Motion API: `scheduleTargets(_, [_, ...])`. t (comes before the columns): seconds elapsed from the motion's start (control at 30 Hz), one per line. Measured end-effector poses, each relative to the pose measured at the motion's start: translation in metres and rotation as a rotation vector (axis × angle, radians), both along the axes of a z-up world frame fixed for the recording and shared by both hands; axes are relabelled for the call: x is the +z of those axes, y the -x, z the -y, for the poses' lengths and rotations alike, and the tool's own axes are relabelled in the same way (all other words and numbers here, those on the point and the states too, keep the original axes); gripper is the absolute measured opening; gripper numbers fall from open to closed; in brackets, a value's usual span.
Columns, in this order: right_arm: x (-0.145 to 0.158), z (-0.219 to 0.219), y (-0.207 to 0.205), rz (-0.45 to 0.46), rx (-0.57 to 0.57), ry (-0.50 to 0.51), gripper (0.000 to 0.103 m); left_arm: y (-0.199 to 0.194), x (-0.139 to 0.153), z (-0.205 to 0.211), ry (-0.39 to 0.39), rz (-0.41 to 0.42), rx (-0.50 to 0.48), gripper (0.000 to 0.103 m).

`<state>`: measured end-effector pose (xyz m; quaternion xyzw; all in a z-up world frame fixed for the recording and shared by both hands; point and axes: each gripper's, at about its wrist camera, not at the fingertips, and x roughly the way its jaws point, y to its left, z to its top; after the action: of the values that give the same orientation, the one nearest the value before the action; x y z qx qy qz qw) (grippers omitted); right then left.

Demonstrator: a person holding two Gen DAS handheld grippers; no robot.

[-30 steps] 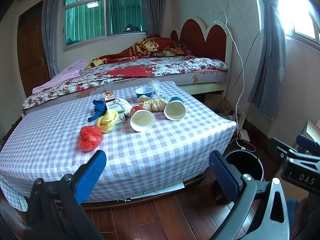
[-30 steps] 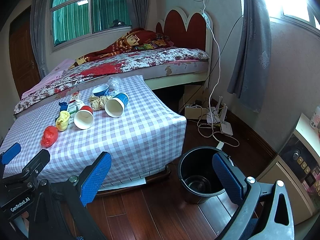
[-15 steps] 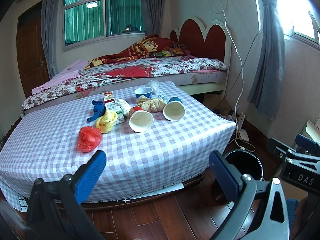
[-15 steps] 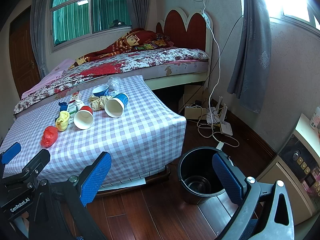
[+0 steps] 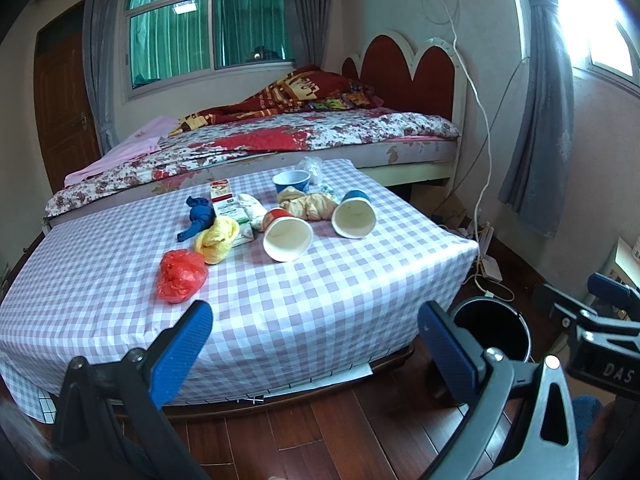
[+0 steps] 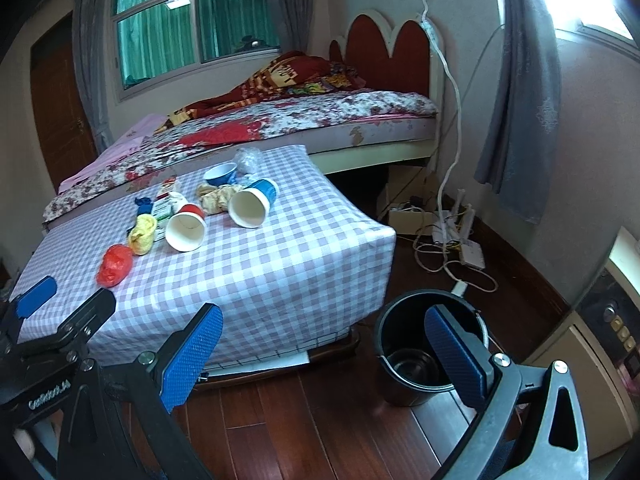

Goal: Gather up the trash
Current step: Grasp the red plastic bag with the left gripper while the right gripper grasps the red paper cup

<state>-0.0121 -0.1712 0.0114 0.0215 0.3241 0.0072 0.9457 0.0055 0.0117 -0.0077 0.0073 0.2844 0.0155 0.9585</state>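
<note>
A: We start with the biggest thing: the bed [image 5: 304,140] along the far wall, its red headboard [image 6: 386,56] at the right end. In front of it we see the low table [image 5: 320,280] under a lilac checked cloth, and all the trash lies on its far half.

B: Next down, we have the black bin [image 6: 404,344] on the wooden floor, just off the table's right front corner. From the right wrist we look into it and see only its dark bottom.

A: Both our grippers hang short of the table, over the floor. We see the left gripper [image 5: 316,340] with its blue pads spread wide and nothing between them. The right gripper [image 6: 324,344] is the same, pads wide apart and bare, one finger in front of the bin's mouth.

B: Then the trash. We count two paper cups on their sides, mouths toward us: the red cup [image 5: 287,232] and, to its right, the blue cup [image 5: 354,218]. A crumpled brown paper wad [image 5: 308,204] sits between and behind them.

A: Behind that we see a blue bowl [image 5: 291,180] standing upright. Left of the red cup lies a small carton [image 5: 228,208], then a yellow bag [image 5: 216,238], a blue bag [image 5: 198,216] behind it, and nearest us a red bag [image 5: 180,274].
</note>
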Motion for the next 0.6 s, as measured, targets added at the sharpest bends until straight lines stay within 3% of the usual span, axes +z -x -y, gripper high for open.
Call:
scheduleTargets(0.3, [-0.022,-0.039,-0.041,-0.029,0.159,-0.014,0.101,-0.027,-0.020,-0.059,0.007,-0.027,0.107,0.103])
scheduleTargets(0.5, [-0.043,-0.079,-0.088,-0.065,0.262,-0.041,0.081,-0.056,-0.041,-0.110,0.024,-0.102,0.218,0.102])
scheduleTargets(0.6, [-0.051,-0.100,-0.113,-0.074,0.301,-0.046,0.081,-0.071,-0.050,-0.134,0.060,-0.115,0.252,0.102])
